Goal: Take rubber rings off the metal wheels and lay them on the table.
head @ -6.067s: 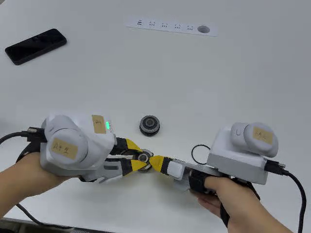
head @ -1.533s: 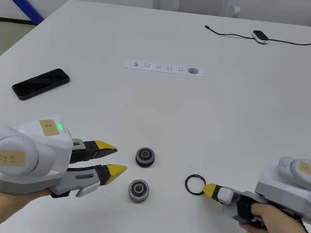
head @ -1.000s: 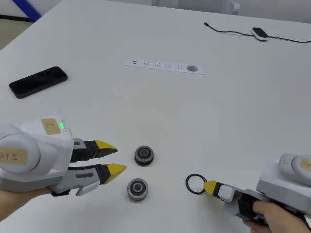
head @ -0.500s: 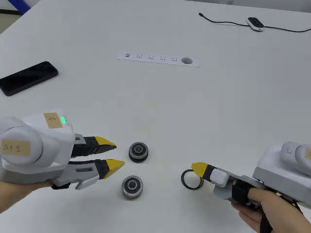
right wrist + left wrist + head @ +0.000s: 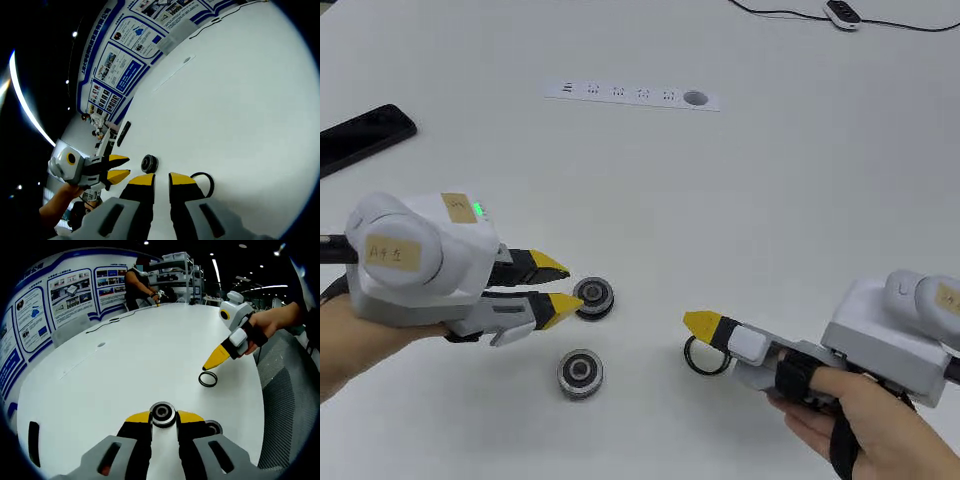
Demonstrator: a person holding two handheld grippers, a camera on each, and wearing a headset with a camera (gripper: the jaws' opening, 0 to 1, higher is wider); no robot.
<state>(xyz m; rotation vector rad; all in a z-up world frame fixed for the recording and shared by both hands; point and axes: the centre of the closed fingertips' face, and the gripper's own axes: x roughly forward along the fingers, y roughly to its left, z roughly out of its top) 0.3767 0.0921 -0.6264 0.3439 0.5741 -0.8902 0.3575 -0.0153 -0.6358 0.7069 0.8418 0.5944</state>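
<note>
Though flat on the table (image 5: 770,200), thin black rubber ring (image 5: 687,357) beside right fingers (image 5: 703,323), narrow and empty; left fingers (image 5: 548,264) likewise.

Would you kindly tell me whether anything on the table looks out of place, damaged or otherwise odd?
Nothing stands out. The rubber ring lies flat on the table by the right gripper. The far wheel sits just ahead of the open jaws of the left gripper. The near wheel lies apart. Both look intact.

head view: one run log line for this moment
left gripper: jaws open at far black-rimmed metal wheel | right gripper: empty, tip by loose black rubber ring | near metal wheel: lying free
</note>
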